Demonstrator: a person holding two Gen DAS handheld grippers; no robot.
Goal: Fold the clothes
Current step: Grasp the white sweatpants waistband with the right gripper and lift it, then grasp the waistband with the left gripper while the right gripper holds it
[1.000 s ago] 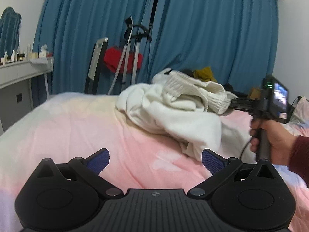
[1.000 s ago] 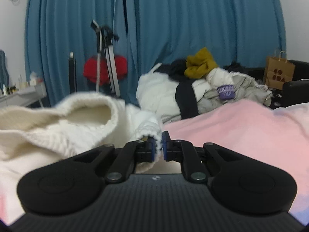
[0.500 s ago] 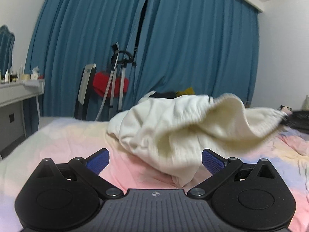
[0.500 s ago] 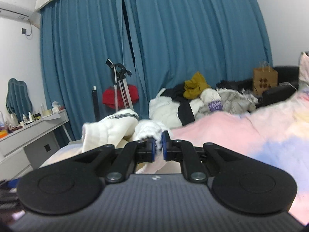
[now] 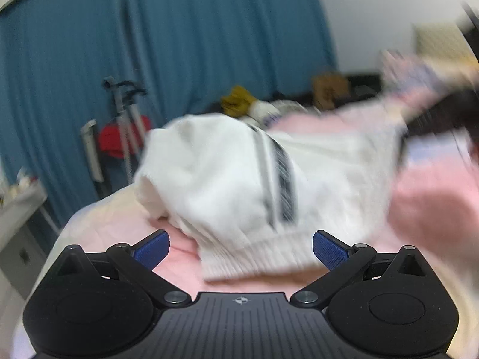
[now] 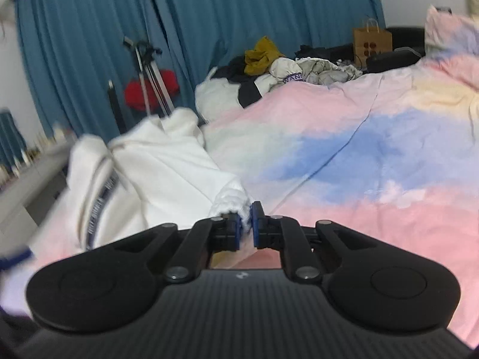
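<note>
A white hoodie with a dark striped band lies bunched on the pastel pink and blue bedspread. My left gripper is open and empty, with the hoodie's ribbed hem lying between and just beyond its blue pads. My right gripper is shut on a ribbed edge of the white hoodie, which stretches away to the left. The left wrist view is blurred by motion.
A pile of other clothes lies at the far side of the bed. A tripod and a red item stand before blue curtains. A brown paper bag is far right, a white dresser left.
My right gripper has pulled the hoodie toward me and to the right, spreading it lower over the bed. My left gripper has swung closer to the hoodie's hem. Both views have tilted.
</note>
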